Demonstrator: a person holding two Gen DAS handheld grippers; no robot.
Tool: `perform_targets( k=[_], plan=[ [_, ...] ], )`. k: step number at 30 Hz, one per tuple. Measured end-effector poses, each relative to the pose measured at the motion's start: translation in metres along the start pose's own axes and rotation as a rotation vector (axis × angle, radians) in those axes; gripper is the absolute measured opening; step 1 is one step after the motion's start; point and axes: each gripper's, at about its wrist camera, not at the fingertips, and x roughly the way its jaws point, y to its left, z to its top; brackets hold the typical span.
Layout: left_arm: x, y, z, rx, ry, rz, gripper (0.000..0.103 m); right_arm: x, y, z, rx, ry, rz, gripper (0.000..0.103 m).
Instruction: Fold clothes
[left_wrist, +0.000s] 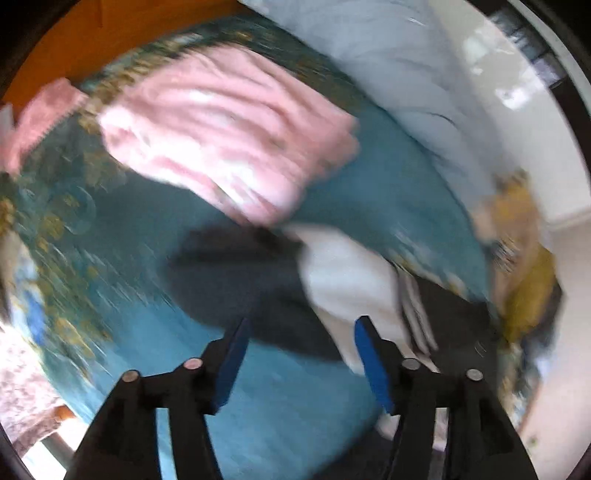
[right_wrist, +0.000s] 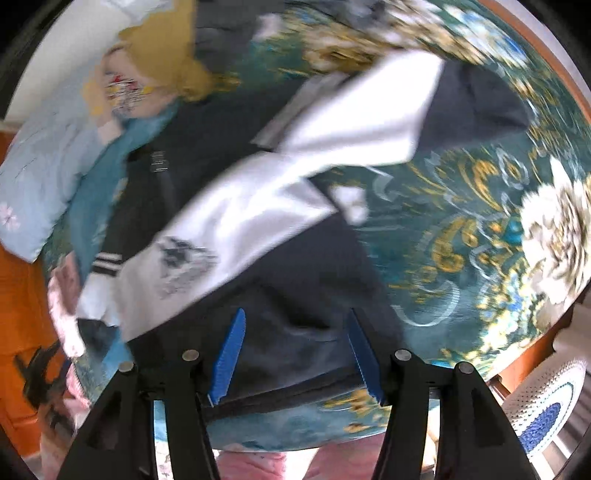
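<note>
So, both views are motion-blurred. In the left wrist view, going L to R: a pink garment (left_wrist: 229, 136) lies bunched on the teal floral bedspread (left_wrist: 122, 236) at upper left. Below it and toward center is a black-and-white jacket (left_wrist: 340, 280), its dark part to the left and white sleeve to the right, spread flat on the bed. The left gripper (left_wrist: 301, 326) hangs over the jacket's near edge w/ jaws released, blue pads wide apart, nothing between them; can't tell if the tips touch cloth. Further R, a pale blue pillow (left_wrist: 399, 66) lies along the bed's far side, and a mustard-yellow garment (left_wrist: 524, 258) sits at the right edge.

In the right wrist view, L to R: the pale blue pillow (right_wrist: 44, 173) is at far left, the mustard-yellow garment (right_wrist: 166, 48) at upper left. The black-and-white jacket (right_wrist: 258, 206) fills the middle, white sleeves crossing diagonally over the dark body. The right gripper (right_wrist: 295, 317) is over the jacket's dark hem, jaws released, gripping nothing. To the R, the bedspread (right_wrist: 480, 206) shows gold scrolls and a big white flower. A white-and-blue slipper (right_wrist: 543, 410) sits on the floor at lower right.
</note>
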Motion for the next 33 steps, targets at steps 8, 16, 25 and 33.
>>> perform_targets(
  k=[8,16,25,33],
  plan=[
    [0.104,-0.106,-0.099,0.436,0.314,0.046,0.067,0.069,-0.057,0.005,0.087,0.135,-0.011,0.059],
    [0.140,-0.092,-0.113,0.329,0.409,0.114,0.016,0.096,-0.054,0.008,0.066,0.186,0.056,0.024],
    [0.102,-0.089,-0.109,0.361,0.389,0.088,0.008,0.061,-0.078,-0.009,0.068,0.180,0.019,0.008],
    [0.094,-0.114,-0.095,0.338,0.407,0.110,0.023,0.057,-0.082,-0.005,0.113,0.146,0.066,0.018]
  ],
)
